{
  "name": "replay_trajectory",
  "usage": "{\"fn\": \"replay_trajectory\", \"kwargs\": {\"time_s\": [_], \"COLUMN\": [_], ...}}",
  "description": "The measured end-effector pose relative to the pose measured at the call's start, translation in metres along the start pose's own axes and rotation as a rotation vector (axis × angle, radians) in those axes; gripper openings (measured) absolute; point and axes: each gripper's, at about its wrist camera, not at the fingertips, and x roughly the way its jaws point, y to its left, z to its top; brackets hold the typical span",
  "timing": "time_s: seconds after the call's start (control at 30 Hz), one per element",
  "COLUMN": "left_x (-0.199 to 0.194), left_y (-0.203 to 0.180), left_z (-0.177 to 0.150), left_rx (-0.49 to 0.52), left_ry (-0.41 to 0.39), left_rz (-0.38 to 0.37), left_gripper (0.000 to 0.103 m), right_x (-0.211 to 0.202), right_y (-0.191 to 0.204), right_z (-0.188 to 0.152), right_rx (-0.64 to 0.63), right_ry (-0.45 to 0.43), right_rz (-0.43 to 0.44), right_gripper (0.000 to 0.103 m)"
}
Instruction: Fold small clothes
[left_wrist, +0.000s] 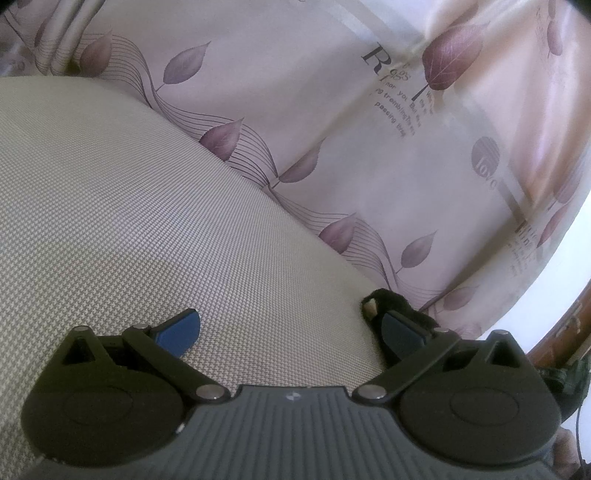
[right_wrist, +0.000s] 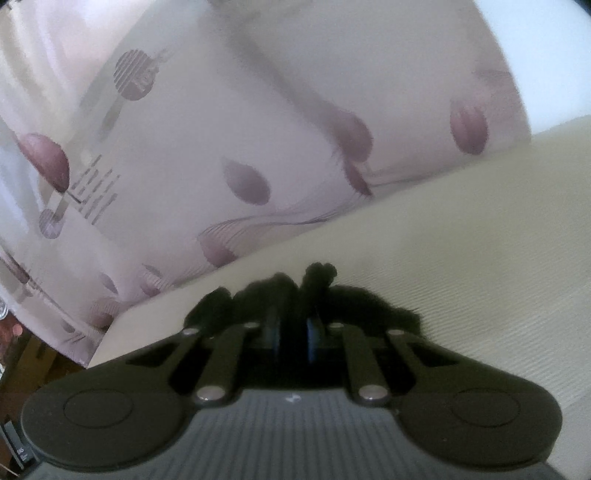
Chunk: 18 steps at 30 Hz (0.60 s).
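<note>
Black fuzzy garment (right_wrist: 295, 291) pinched in right tongs (right_wrist: 293, 334); left tongs (left_wrist: 291, 332) spread wide, garment's edge beside one finger.

A small black fuzzy garment (right_wrist: 295, 295) lies bunched on the beige woven cushion (right_wrist: 461, 258), near its edge. My right gripper (right_wrist: 293, 332) pinches its rumpled middle, one tuft poking upward.

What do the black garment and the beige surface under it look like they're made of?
Black garment: probably a fuzzy knit or fleece, matte, with frayed, hairy edges; the view is blurred. The right gripper is shut on it. Beige surface: a coarse woven fabric, matte, with a fine regular weave grid.
</note>
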Motion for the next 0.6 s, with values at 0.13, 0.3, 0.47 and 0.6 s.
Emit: {"fn": "replay_trajectory", "kwargs": {"time_s": [0.13,0.3,0.47,0.6], "left_x": [0.000,0.000,0.000,0.000], "left_y": [0.000,0.000,0.000,-0.001], "left_z": [0.000,0.000,0.001,0.002], "left_rx": [0.003,0.004,0.007,0.011], "left_ry": [-0.006,-0.005,-0.004,-0.003], "left_rz": [0.011,0.013,0.016,0.020], "left_gripper": [0.103,0.103,0.103,0.103], "right_x": [-0.002,-0.007,-0.013,-0.006], "right_y": [-0.014,-0.030,-0.044,-0.050], "right_z": [0.003,0.005,0.009,0.007], "right_rx": [0.018,0.027,0.042,0.029], "right_ry": [-0.004,-0.001,-0.021,0.017], "right_rz": [-0.015,-0.029,-0.044,-0.057], "right_gripper": [0.013,0.013,0.013,0.013]}}
